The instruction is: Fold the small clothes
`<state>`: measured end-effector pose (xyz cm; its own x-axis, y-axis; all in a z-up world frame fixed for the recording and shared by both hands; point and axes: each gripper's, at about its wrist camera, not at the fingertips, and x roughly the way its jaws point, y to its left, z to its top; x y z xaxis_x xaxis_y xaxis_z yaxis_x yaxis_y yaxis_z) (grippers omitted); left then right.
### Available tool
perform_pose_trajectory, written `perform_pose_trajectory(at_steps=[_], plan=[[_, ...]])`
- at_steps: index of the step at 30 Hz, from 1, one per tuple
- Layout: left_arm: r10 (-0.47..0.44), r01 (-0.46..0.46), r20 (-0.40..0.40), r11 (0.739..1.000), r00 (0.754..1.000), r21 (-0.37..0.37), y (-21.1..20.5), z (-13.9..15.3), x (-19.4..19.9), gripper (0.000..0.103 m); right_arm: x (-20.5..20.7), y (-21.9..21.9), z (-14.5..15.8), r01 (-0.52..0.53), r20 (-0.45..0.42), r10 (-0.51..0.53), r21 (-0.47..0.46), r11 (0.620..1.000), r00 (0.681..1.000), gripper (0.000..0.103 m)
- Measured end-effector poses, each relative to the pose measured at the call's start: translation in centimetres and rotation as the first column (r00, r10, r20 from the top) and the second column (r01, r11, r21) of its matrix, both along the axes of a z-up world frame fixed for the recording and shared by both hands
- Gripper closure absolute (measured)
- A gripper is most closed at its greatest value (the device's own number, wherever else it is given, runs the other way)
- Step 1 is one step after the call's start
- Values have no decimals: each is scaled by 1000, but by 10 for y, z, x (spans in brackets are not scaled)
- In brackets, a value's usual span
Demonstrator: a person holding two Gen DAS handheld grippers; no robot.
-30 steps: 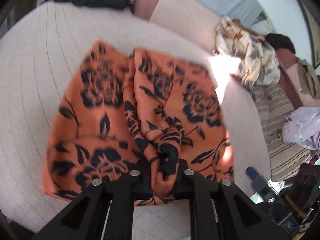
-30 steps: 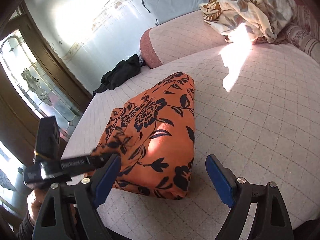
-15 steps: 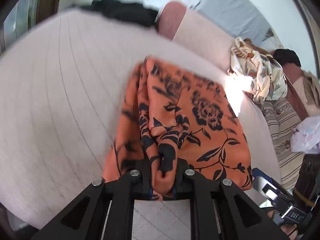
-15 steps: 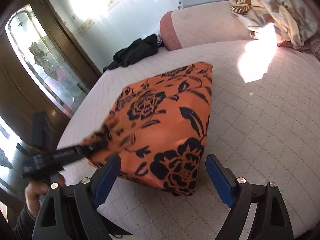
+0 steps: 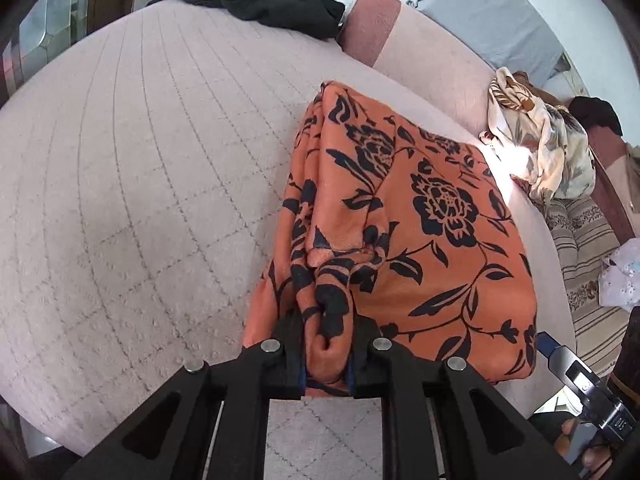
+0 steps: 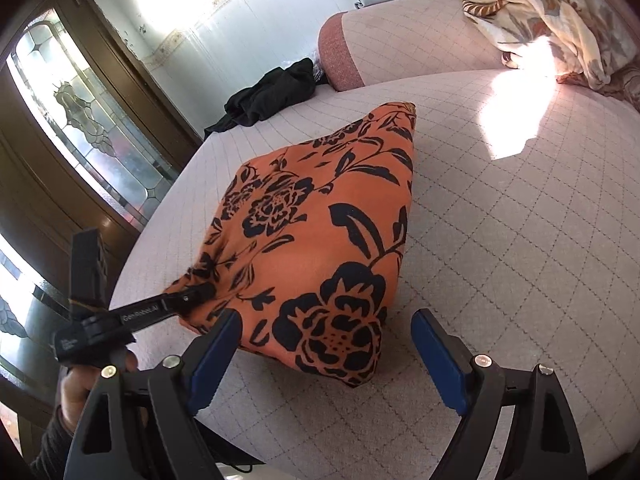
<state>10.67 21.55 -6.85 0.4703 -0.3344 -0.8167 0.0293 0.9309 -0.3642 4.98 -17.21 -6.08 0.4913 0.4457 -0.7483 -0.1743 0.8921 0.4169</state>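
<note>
An orange garment with black flowers (image 5: 420, 240) lies folded on the quilted bed (image 5: 140, 200). My left gripper (image 5: 326, 344) is shut on a bunched edge of the orange garment at its near side. The same garment (image 6: 320, 240) fills the middle of the right wrist view, and the left gripper (image 6: 192, 294) shows there pinching its left corner. My right gripper (image 6: 324, 348) is open and empty, just in front of the garment's near corner, not touching it.
A black garment (image 5: 272, 4) lies at the bed's far edge. A cream floral cloth (image 5: 548, 148) is heaped at the far right by a pink bolster (image 5: 372, 20). A sunlit patch (image 6: 520, 112) is on the bed. A glass door (image 6: 80, 128) stands on the left.
The left gripper has carried the held edge across to the right, so the garment's left half now lies folded over the right half. The right gripper stayed open and moved slightly closer.
</note>
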Motion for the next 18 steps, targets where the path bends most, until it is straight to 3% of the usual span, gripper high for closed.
perform_pose_trajectory(at_steps=[5, 8, 10, 12, 14, 16, 17, 18], plan=[[19, -19, -24, 1000, 1000, -18, 4, -11, -3, 86, -2, -8, 8, 12, 21, -12, 28, 1000, 1000, 14], [8, -8, -13, 1000, 1000, 11, 4, -9, -5, 86, 5, -8, 16, 6, 15, -7, 91, 996, 1000, 14], [6, -6, -8, 1000, 1000, 21, 3, -8, -8, 86, 13, -1, 29, -26, 34, 21, 154, 988, 999, 14], [9, -9, -11, 1000, 1000, 15, 0, -9, -4, 86, 24, 8, 32, -65, 16, 63, 283, 957, 998, 12], [11, -11, -11, 1000, 1000, 17, -3, -8, -3, 85, 39, 18, 10, -90, -73, 131, 412, 907, 989, 10], [22, -22, -11, 999, 1000, 27, -3, 0, -6, 81, 50, 25, -36, -17, -234, 136, 451, 892, 963, 10], [33, -33, 3, 999, 999, 39, -4, 7, -9, 78, 50, 25, -48, 9, -263, 120, 444, 896, 957, 10], [51, -53, 31, 996, 998, 76, -6, 17, -13, 67, 48, 24, -48, 8, -233, 111, 459, 889, 966, 10]])
